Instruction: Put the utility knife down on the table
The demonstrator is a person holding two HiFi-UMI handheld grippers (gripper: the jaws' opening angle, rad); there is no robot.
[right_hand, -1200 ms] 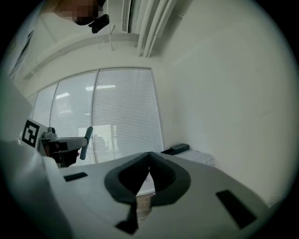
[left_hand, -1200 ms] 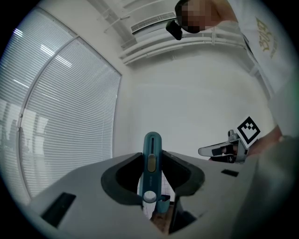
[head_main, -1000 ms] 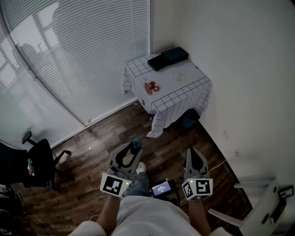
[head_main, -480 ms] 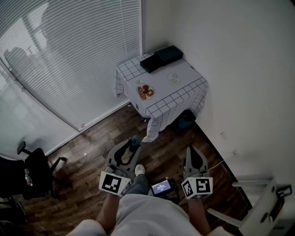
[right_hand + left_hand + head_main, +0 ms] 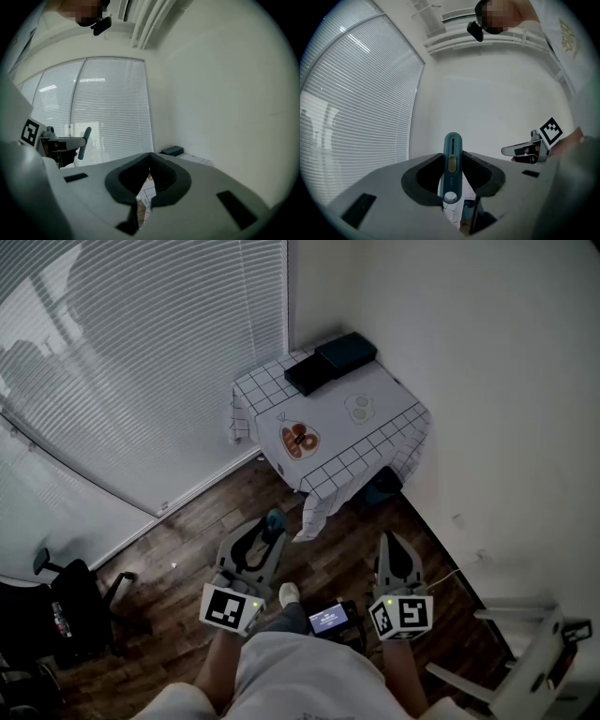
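A teal utility knife [image 5: 452, 165] stands upright between the jaws of my left gripper [image 5: 453, 161], which is shut on it. In the head view the left gripper [image 5: 266, 532] is held at waist height over the wooden floor, and the knife [image 5: 274, 519] sticks out past its tips. The right gripper [image 5: 394, 544] hangs beside it, shut with nothing in it; its jaws [image 5: 149, 158] meet. Ahead in the room's corner stands the small table [image 5: 375, 437] under a white checked cloth, well apart from both grippers.
Two black boxes [image 5: 332, 359] lie at the table's far edge, with an orange-brown item [image 5: 300, 439] and a pale round one [image 5: 358, 409] on the cloth. A dark object [image 5: 381, 486] sits under the table. An office chair [image 5: 56, 610] stands at left, a white frame [image 5: 525, 662] at right.
The view has shifted slightly, so the table sits a little further left and the office chair lower. Both grippers keep their pose, the knife still clamped in the left one.
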